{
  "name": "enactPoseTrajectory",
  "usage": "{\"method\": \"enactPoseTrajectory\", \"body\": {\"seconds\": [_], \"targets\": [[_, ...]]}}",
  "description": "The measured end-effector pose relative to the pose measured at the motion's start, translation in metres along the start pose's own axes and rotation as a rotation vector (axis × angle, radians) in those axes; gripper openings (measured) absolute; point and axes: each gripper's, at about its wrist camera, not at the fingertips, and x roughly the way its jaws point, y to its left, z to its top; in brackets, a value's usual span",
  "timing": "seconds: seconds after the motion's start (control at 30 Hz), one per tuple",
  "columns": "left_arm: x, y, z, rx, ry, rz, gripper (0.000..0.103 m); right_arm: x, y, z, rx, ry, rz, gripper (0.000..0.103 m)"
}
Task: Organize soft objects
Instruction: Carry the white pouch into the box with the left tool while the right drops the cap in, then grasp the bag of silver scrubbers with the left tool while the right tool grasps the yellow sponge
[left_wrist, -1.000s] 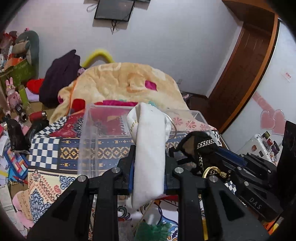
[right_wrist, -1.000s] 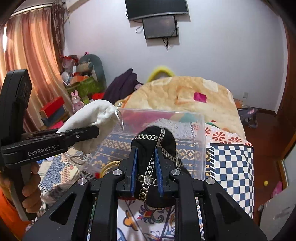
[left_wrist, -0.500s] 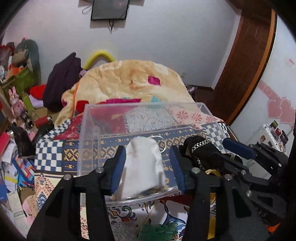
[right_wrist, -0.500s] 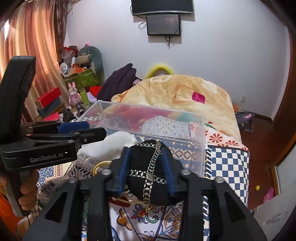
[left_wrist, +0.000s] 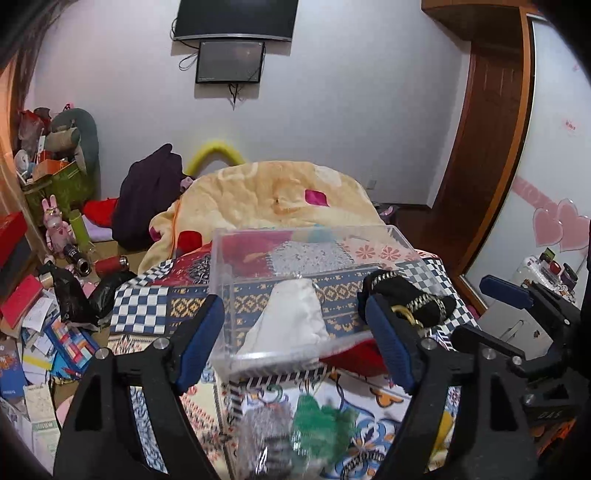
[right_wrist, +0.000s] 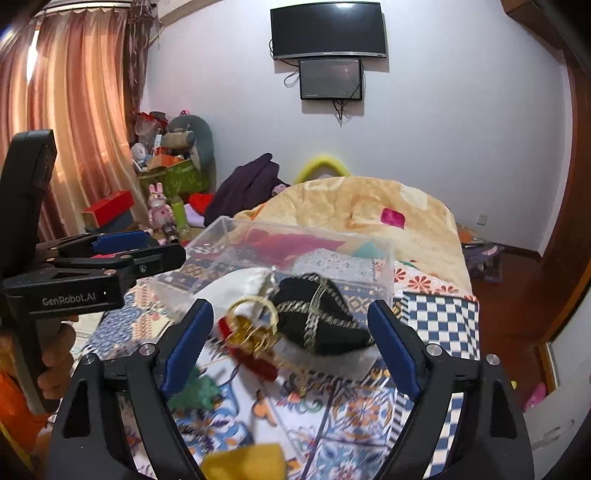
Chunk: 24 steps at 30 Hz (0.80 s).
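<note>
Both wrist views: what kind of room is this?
Most likely a lived-in bedroom. A bed with a peach blanket and patterned quilt fills the middle, a wall-mounted TV hangs above it, and stuffed toys are piled beside orange curtains.

**White pouch in the clear box, my fingers spread**

My left gripper (left_wrist: 295, 339) hangs with its blue-padded fingers (left_wrist: 199, 341) wide apart, holding nothing. Between them the white cloth pouch (left_wrist: 291, 319) lies inside the clear plastic box (left_wrist: 221, 266), against its near wall. The box sits on the patterned bedspread (left_wrist: 147, 310). To my right, the black chain-trimmed pouch (left_wrist: 410, 299) lies at the box's right end, beside the right gripper (left_wrist: 517, 317).
</note>
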Motion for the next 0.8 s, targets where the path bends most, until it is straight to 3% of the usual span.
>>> {"method": "enactPoseTrajectory", "body": {"seconds": [0.27, 0.43, 0.8], "targets": [[-0.017, 0.009, -0.039, -0.006, 0.016, 0.015, 0.082, -0.012, 0.004, -0.029, 0.045, 0.024, 0.044, 0.084], [-0.011, 0.013, -0.063, 0.037, 0.045, 0.074, 0.082, -0.006, 0.006, -0.051, 0.09, 0.081, 0.057, 0.084], [0.01, 0.047, -0.099, -0.035, 0.131, 0.092, 0.082, 0.016, 0.01, -0.1, 0.094, 0.232, 0.071, 0.084]]}}
